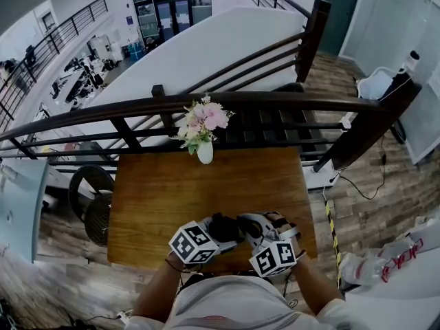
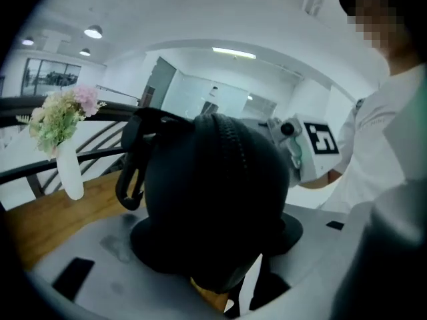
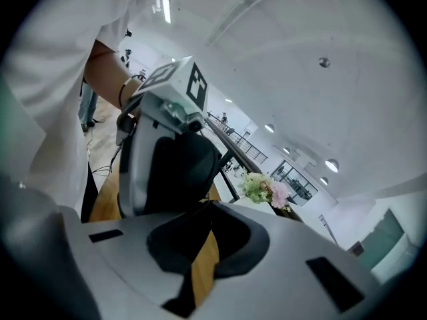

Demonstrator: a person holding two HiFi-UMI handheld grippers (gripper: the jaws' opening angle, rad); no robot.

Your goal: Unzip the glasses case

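Black glasses case (image 2: 213,199) is off the surface, over the near edge of the wooden table (image 1: 206,184), about mid-width, zipper line facing the left gripper's camera. Left gripper (image 1: 220,234) jaws wide, clamped on the case. Right gripper (image 3: 203,205) jaws together, tips at the case; can't tell whether they pinch anything. Flower vase (image 1: 204,151) at the far edge.
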